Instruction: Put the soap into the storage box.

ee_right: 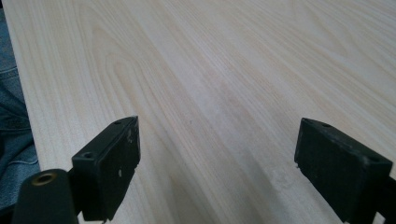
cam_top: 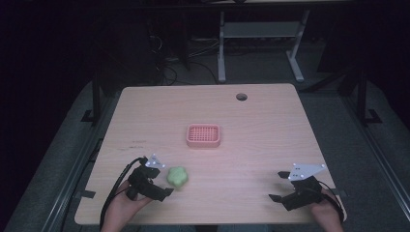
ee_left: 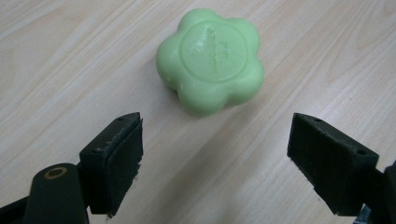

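A green flower-shaped soap (cam_top: 177, 177) lies on the wooden table near its front left. My left gripper (cam_top: 163, 180) sits just left of it, open, with the soap (ee_left: 209, 60) lying a short way beyond the tips and nothing between the jaws. A pink ridged soap dish (cam_top: 203, 136) rests near the middle of the table. At the front right my right gripper (cam_top: 276, 186) stands open over bare wood (ee_right: 224, 93), holding nothing.
The table (cam_top: 270, 121) has a round cable hole (cam_top: 241, 96) at the back right. Its front edge runs close under both hands. Blue denim (ee_right: 11, 121) shows past the table edge in the right gripper view. Desk legs and cables stand behind the table.
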The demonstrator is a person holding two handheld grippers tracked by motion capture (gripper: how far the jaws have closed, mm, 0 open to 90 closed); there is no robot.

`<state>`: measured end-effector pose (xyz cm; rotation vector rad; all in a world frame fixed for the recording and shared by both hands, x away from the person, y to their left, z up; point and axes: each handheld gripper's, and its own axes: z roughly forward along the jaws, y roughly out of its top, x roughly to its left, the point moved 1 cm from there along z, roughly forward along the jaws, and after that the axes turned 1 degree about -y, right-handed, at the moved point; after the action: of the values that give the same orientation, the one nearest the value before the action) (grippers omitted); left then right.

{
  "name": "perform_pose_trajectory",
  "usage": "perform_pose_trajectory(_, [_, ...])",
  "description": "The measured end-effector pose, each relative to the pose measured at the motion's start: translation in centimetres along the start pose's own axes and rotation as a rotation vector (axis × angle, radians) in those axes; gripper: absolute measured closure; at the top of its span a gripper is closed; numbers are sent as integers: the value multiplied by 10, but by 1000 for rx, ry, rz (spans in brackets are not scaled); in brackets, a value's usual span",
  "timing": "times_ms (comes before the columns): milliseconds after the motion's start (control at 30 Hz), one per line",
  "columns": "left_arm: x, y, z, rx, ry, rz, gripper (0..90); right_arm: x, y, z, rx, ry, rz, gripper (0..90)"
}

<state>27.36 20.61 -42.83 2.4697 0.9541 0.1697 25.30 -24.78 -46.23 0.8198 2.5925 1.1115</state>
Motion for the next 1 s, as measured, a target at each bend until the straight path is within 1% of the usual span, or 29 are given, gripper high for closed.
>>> perform_pose_trajectory(167, [-2,10,4,19,1,14,183,0,0,-1,-4,-3,0,138])
perform_pose_trajectory(233, [-3,11,5,22,0,8,183,-1,0,-1,-6,-2,0,138])
perform_pose_trajectory(267, [-3,15,8,34,5,18,184,-1,0,-1,-7,-2,0,138])
perform_pose_trajectory(433, [-4,22,11,51,12,18,184,0,0,0,-6,2,1,138])
perform_pose_trajectory(500, [-4,24,12,50,12,8,184,0,0,0,-5,3,-1,138])
perform_pose_trajectory(700, [-4,31,14,63,19,11,184,0,0,0,-6,4,2,138])
perform_pose_trajectory(733, [-4,34,15,77,24,14,184,0,0,0,-7,4,0,138])
perform_pose_trajectory(767, [-4,34,15,77,24,14,183,0,0,0,-7,4,0,138])
perform_pose_trajectory(800, [-3,37,17,86,31,24,184,0,0,0,-7,4,2,138])
perform_pose_trajectory(833, [-4,38,18,86,32,14,184,1,0,0,-7,5,2,138])
perform_pose_trajectory(900, [-4,40,19,96,32,21,184,0,0,0,-7,4,0,138])
perform_pose_trajectory(933, [-4,41,20,95,31,11,184,1,0,0,-5,5,0,138])
perform_pose_trajectory(1000, [-5,42,21,101,30,8,184,1,0,0,-6,5,-3,138])
